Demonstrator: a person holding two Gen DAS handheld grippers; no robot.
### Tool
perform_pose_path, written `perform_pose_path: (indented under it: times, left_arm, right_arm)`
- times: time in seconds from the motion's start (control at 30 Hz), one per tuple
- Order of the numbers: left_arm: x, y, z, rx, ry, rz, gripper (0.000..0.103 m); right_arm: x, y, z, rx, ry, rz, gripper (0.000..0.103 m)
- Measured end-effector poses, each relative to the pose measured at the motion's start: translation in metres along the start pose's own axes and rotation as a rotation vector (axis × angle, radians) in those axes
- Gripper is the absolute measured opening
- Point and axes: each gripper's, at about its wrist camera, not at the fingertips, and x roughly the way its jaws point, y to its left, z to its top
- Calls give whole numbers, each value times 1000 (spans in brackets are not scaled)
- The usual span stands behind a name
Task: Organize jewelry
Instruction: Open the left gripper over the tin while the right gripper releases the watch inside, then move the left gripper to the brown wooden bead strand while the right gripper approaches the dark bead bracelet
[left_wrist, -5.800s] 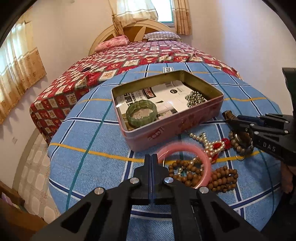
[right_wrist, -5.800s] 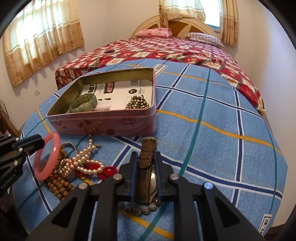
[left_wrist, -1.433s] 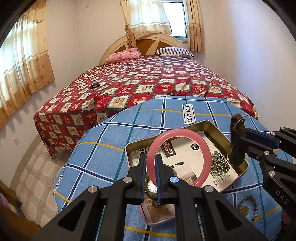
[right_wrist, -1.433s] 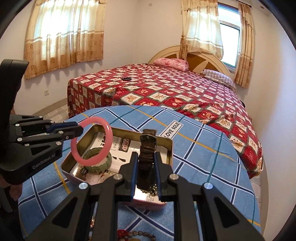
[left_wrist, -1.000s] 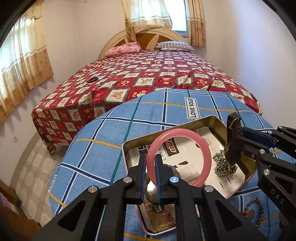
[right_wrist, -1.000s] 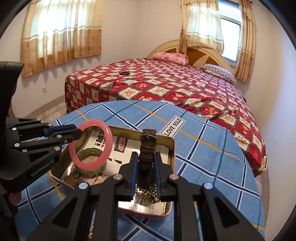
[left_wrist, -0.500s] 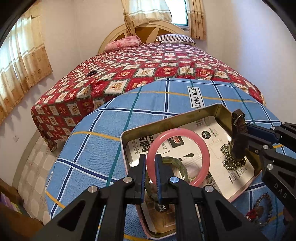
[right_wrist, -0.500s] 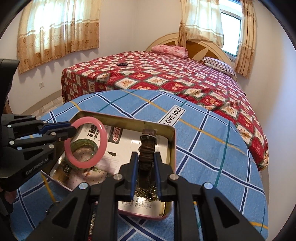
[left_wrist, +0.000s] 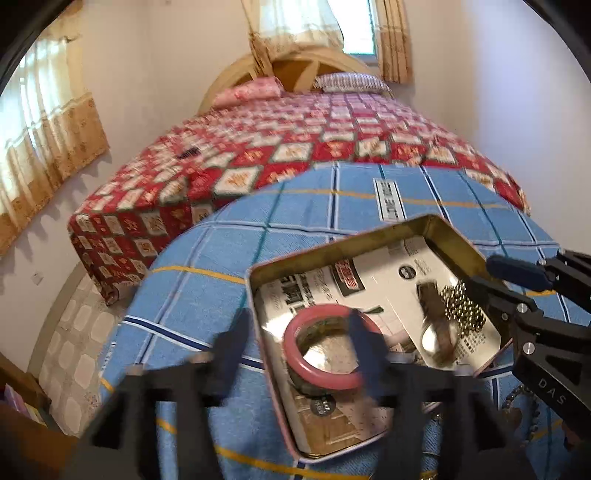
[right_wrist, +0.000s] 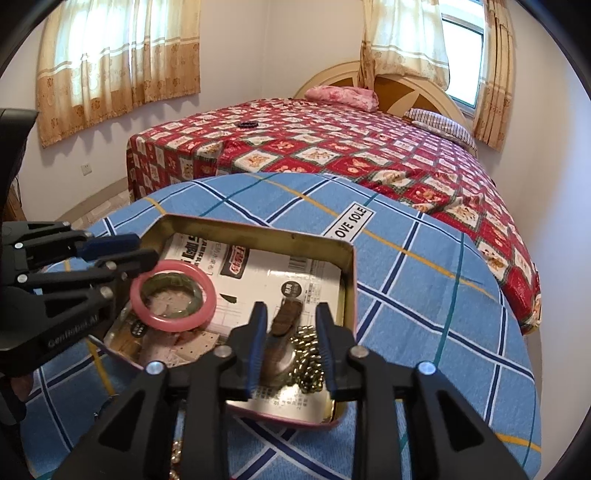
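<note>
From the left wrist view, the left gripper (left_wrist: 295, 334) hung over the near end of the tin (left_wrist: 456, 236), its image smeared by motion. Its jaws had just been opening and stood wide apart, touching nothing. The pink bangle (left_wrist: 325, 347) lay between them but free, resting flat on the green bangle (left_wrist: 314, 328) on the tin's printed paper lining. Farther right in the tin the brown-strapped watch (left_wrist: 434, 314) lay against a heap of small metal beads (left_wrist: 463, 308). The right gripper (left_wrist: 480, 275) reached in from the right edge, only its tips showing above that corner; this view did not settle how far apart its fingers were. A strand of dark beads (left_wrist: 517, 397) lay on the blue checked cloth (left_wrist: 295, 206) just outside the tin, something the other view cut off.

From the right wrist view, the right gripper (right_wrist: 290, 336) was plain: its jaws had just been opening, parted to either side of the watch (right_wrist: 286, 317) without pressing it. The watch lay on the metal beads (right_wrist: 308, 350) in the tin's (right_wrist: 258, 230) near right corner. The left gripper (right_wrist: 125, 254) came in from the left, fingers spread, above the pink bangle (right_wrist: 173, 295) ringing the green bangle (right_wrist: 177, 284). Only here could the white label (right_wrist: 351, 223) on the cloth (right_wrist: 424, 295) be read, and the red patterned bed (right_wrist: 332, 147) behind appeared sharp
</note>
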Motion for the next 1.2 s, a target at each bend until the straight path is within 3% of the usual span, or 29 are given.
perform_pose_path:
  times: [0.2, 0.53, 0.8, 1.2]
  left_arm:
    - [-18, 8, -11, -15, -10, 1, 67]
    - [-43, 13, -60, -1, 43, 44, 67]
    - [-55, 1, -96, 18, 90, 17, 67]
    - [-74, -26, -109, 22, 92, -63, 67]
  right_arm:
    - [-17, -2, -6, 12, -17, -5, 40]
    - [-44, -6, -39, -5, 7, -46, 46]
    - [-57, -16, -77, 42, 61, -72, 48]
    - [-60, -8, -99, 49, 89, -57, 48]
